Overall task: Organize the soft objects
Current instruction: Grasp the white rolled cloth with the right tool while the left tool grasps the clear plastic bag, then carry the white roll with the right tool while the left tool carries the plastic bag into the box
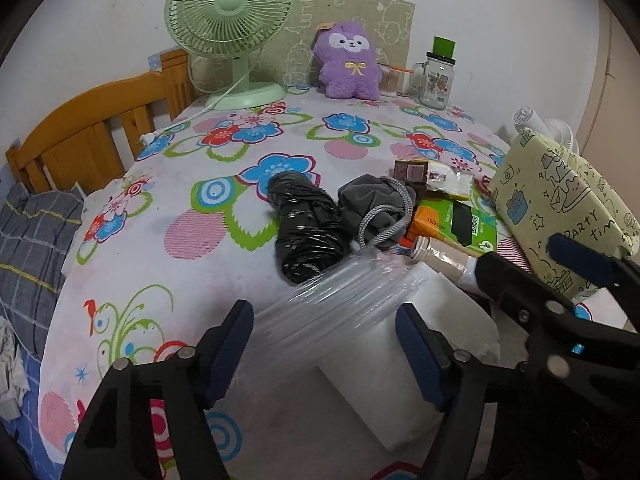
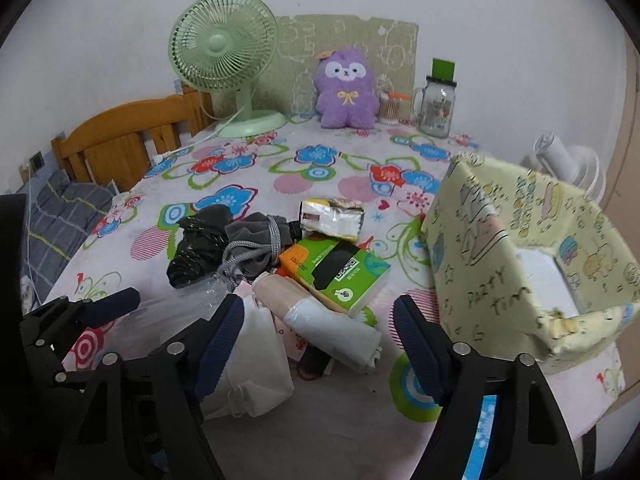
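Two grippers: both are hanging over the near end of the table (image 2: 340, 432), tilted down at the pile.
Table: flowered cloth is covering it; loose items are lying mid-table, and a fan (image 1: 228, 36), a purple plush (image 1: 347, 62) and a glass jar (image 1: 436, 80) are standing along the far wall.
Box: yellow printed fabric box (image 2: 500, 240) is sitting at the right edge, just beside the pile, open side facing the camera; only a pale lining is showing inside, nothing else that I can make out.
White bag: soft white bag (image 2: 256, 368) is lying nearest; likely light and floppy, so I am judging a pinch on a bunched fold as best.
Clear film: crinkled clear plastic (image 1: 348, 292) is resting across the white bag; likely slippery and thin.
Black bag: wadded black plastic (image 1: 308, 228) is lying beside a grey pouch (image 1: 368, 200) with cord; both look limp and easy to squash.
Roll: pink-and-white roll (image 2: 320, 304) is lying against a green tissue pack (image 2: 340, 272).
Left gripper (image 1: 324, 344): jaws are standing wide, astride the clear film and white bag, pads not pressing.
Right gripper (image 2: 318, 328): jaws are standing wide around the roll's white end, gripping nothing.
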`<state>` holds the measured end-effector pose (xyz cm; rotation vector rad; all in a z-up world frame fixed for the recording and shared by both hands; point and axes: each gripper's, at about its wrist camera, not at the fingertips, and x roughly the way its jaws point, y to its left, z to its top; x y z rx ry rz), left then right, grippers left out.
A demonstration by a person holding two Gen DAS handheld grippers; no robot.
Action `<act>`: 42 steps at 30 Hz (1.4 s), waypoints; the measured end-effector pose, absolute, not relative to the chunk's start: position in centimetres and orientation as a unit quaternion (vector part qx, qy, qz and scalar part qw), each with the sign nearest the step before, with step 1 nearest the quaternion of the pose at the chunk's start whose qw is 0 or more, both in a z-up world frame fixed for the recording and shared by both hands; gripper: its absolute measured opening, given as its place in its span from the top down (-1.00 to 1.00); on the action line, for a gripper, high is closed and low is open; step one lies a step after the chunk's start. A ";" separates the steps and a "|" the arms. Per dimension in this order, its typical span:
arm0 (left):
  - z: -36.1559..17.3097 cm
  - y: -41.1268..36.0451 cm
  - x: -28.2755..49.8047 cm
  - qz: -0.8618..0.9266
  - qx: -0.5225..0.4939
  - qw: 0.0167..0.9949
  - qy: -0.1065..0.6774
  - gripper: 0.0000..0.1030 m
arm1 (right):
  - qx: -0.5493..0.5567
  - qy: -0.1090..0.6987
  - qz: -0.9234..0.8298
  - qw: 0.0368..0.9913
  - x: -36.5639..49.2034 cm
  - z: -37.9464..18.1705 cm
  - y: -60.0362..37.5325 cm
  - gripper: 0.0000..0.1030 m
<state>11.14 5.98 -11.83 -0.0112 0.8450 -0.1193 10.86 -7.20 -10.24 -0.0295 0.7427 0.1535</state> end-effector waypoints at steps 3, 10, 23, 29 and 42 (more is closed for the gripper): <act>-12.0 5.8 11.4 -0.065 -0.001 0.911 0.408 -0.28 | -0.006 0.374 0.074 0.925 11.6 -10.8 -7.4 -0.51; -12.6 5.6 12.2 -0.076 0.007 0.908 0.412 -0.08 | -0.003 0.394 0.077 0.916 12.9 -12.0 -7.2 -0.51; -12.7 5.1 12.2 -0.091 0.024 0.911 0.402 0.28 | 0.017 0.420 0.083 0.903 14.2 -13.5 -7.4 0.22; -12.3 6.0 12.7 -0.082 -0.009 0.908 0.411 0.58 | 0.000 0.418 0.082 0.905 13.8 -13.1 -7.1 0.43; -10.7 6.1 12.0 -0.061 -0.015 0.914 0.402 0.84 | 0.014 0.397 0.088 0.913 12.4 -10.7 -8.2 0.47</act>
